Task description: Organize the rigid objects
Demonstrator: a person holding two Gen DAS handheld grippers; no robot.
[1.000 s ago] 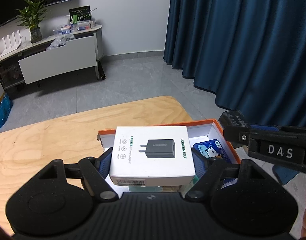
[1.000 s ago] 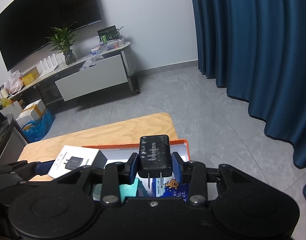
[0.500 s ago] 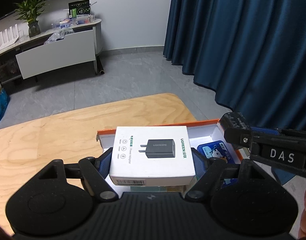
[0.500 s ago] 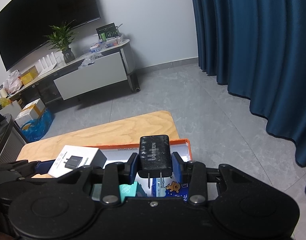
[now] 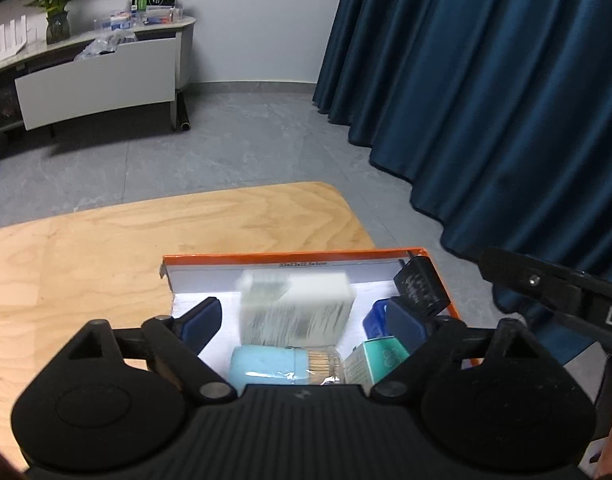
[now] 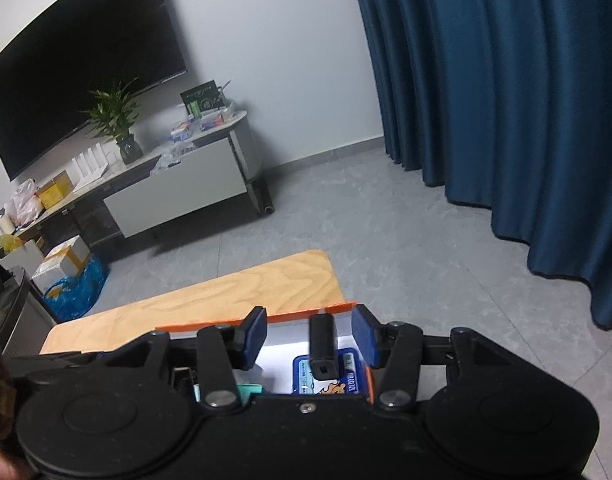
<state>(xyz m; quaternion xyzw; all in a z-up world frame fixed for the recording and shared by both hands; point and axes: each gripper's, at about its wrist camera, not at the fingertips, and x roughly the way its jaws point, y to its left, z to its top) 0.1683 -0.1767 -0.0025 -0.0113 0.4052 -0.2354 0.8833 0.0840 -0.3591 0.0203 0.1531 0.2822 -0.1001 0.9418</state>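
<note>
On the wooden table [image 5: 106, 248] the orange tray [image 5: 290, 258] receives the blurred white box [image 5: 296, 308] and black charger [image 6: 323, 346], both grippers [image 5: 306, 322] [image 6: 311, 336] spread wide, so next probably retreat

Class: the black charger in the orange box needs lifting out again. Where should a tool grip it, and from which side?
Grip the black charger across its two broad flat faces, coming from above: it lies loose on the blue tin, and the orange box walls hinder side approaches.
</note>
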